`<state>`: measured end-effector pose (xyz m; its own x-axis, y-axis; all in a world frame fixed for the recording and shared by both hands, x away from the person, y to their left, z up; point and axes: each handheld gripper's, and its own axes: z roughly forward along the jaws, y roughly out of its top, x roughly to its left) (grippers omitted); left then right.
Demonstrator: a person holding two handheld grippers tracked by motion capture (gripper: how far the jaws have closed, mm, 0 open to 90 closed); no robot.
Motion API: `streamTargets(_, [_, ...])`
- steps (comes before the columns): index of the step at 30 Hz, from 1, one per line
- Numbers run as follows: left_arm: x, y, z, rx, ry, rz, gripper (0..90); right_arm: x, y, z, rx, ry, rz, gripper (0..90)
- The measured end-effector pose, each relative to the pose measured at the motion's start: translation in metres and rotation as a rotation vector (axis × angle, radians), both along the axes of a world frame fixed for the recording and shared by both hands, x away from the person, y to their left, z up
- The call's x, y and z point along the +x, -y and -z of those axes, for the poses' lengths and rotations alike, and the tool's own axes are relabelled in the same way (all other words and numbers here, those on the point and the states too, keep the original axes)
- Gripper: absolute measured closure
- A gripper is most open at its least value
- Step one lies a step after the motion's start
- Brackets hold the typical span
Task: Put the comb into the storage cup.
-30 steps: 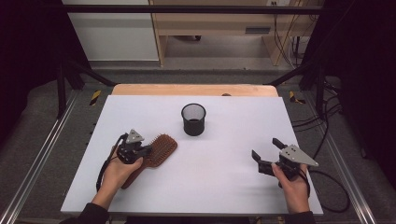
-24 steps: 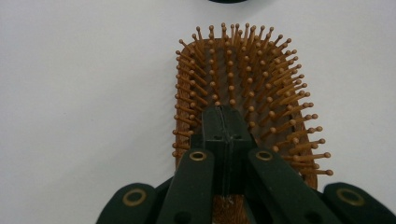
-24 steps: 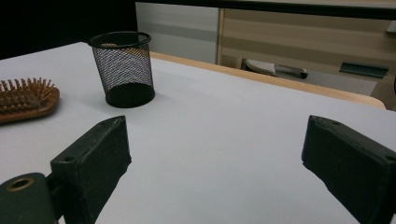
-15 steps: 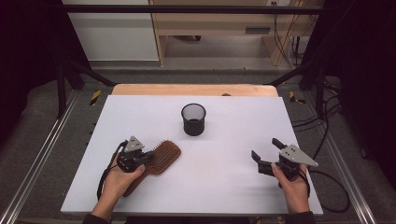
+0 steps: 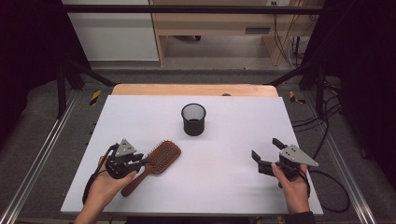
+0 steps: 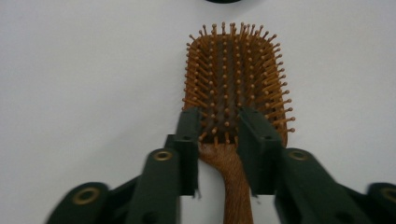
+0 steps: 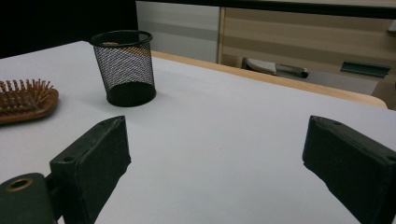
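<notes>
A brown wooden paddle hairbrush [image 5: 162, 155] lies bristles up on the white table [image 5: 140, 116], its handle pointing toward the person's left hand. My left gripper [image 5: 140, 162] hovers over the neck of the hairbrush [image 6: 233, 79]. Its jaws have just been opening and now stand on either side of the handle without pressing it. My right gripper [image 5: 265, 148] rests at the table's right with its jaws wide open and nothing between them. From the right gripper [image 7: 215, 140] the hairbrush [image 7: 25, 100] shows at the far left.
A black mesh pen cup [image 5: 193, 119] stands upright at the middle back of the table; it appears beyond the right gripper's left jaw as the mesh cup [image 7: 123, 67]. Metal frame rails run along both table sides. Cables trail off the right edge.
The left gripper's jaws have opened and let go of the hairbrush. The hand has drawn back toward the person along the handle. The right gripper has not moved.
</notes>
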<state>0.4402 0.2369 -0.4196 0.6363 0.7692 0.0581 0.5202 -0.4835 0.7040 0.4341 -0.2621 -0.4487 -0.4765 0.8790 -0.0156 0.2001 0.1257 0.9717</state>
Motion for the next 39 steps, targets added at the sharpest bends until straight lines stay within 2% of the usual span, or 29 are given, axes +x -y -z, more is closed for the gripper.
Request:
streamTargets(1, [-0.001,0.001,0.0,0.007,-0.006,-0.004,60.2,0.0,0.0,0.0,-0.001,-0.001,-0.001,7.4])
streamTargets(2, [-0.001,0.001,0.0,0.012,-0.014,-0.01,47.3,0.0,0.0,0.0,0.0,-0.003,-0.003,7.3])
streamTargets(3, [-0.002,0.002,0.0,0.015,-0.02,-0.014,47.3,0.0,0.0,0.0,0.0,-0.003,-0.003,7.3])
streamTargets(5, [-0.002,0.003,0.001,0.04,-0.032,-0.011,38.0,0.0,0.0,0.0,0.001,-0.003,-0.002,7.2])
streamTargets(6, [-0.002,0.004,0.002,0.052,-0.038,-0.013,26.5,0.0,0.0,0.0,0.003,-0.005,-0.002,7.2])
streamTargets(9, [-0.002,0.005,0.005,0.072,-0.057,-0.019,9.5,0.001,0.0,0.001,0.001,-0.007,-0.002,7.2])
streamTargets(18, [0.003,0.006,0.014,0.132,-0.111,-0.004,7.4,0.001,0.0,0.001,0.002,-0.012,-0.004,6.9])
streamTargets(22, [0.003,0.007,0.019,0.153,-0.126,0.006,7.0,0.002,0.0,0.002,0.002,-0.015,-0.005,6.8])
streamTargets(29, [0.004,0.009,0.02,0.176,-0.138,0.033,8.1,0.002,-0.001,0.002,0.004,-0.019,-0.006,6.8])
streamTargets(35, [0.004,0.01,0.022,0.184,-0.158,0.041,14.7,0.002,-0.001,0.002,0.0,-0.021,-0.009,6.7])
streamTargets(38, [0.005,0.01,0.023,0.191,-0.177,0.049,24.2,0.002,-0.001,0.002,0.0,-0.022,-0.011,6.7])
streamTargets(39, [0.005,0.01,0.024,0.19,-0.182,0.053,24.2,0.002,-0.001,0.002,0.001,-0.023,-0.011,6.7])
